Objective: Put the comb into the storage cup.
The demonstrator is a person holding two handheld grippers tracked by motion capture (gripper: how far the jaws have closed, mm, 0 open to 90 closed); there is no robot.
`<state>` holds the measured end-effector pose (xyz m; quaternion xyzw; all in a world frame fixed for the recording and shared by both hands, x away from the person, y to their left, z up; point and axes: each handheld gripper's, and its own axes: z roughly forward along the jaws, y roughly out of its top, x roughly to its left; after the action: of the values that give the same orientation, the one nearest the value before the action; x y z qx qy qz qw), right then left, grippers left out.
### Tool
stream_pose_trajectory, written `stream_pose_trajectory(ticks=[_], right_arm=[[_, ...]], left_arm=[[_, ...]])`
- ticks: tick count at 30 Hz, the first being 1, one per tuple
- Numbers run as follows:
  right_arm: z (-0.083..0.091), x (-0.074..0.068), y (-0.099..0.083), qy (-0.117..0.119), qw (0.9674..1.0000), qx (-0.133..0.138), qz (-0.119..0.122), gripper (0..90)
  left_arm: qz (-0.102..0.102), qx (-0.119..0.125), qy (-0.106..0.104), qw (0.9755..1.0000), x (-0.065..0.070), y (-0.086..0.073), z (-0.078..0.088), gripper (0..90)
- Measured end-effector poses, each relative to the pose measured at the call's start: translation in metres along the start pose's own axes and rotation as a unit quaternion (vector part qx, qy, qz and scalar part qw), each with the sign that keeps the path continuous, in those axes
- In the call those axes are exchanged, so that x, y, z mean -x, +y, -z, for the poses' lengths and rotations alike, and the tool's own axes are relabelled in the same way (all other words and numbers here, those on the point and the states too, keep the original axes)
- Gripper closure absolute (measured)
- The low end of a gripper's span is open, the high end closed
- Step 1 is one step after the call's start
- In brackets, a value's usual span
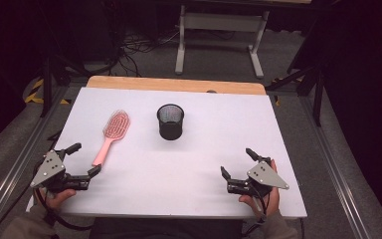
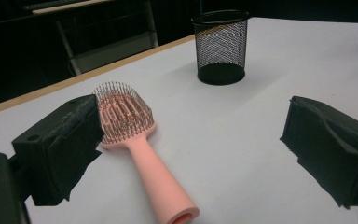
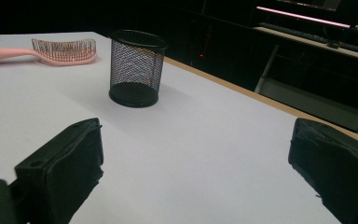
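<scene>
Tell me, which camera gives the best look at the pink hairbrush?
The left gripper view: the hairbrush lies close, bristles up. The high view shows it small; the right gripper view shows it far off, sideways.

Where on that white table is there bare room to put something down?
Most of the white table is bare: the wide stretch between the left gripper and right gripper, and everything right of the mesh cup. The hairbrush takes up the left side.
</scene>
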<state>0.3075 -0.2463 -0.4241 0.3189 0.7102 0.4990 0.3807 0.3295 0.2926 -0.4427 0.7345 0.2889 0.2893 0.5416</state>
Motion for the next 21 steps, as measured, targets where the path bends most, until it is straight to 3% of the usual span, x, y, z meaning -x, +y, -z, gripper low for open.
stream_pose_trajectory(ticks=[13,21], right_arm=[[-0.0006,-0.0041,0.0024,-0.002,1.0000,-0.001,0.008,3.8],[-0.0011,-0.0042,0.0019,-0.003,0.9999,-0.004,0.010,3.9]], left_arm=[[-0.004,-0.004,-0.008,1.0000,0.0002,-0.0006,0.0014,5.4],[-0.001,-0.016,0.000,0.9999,0.0003,0.0021,0.0004,5.5]])
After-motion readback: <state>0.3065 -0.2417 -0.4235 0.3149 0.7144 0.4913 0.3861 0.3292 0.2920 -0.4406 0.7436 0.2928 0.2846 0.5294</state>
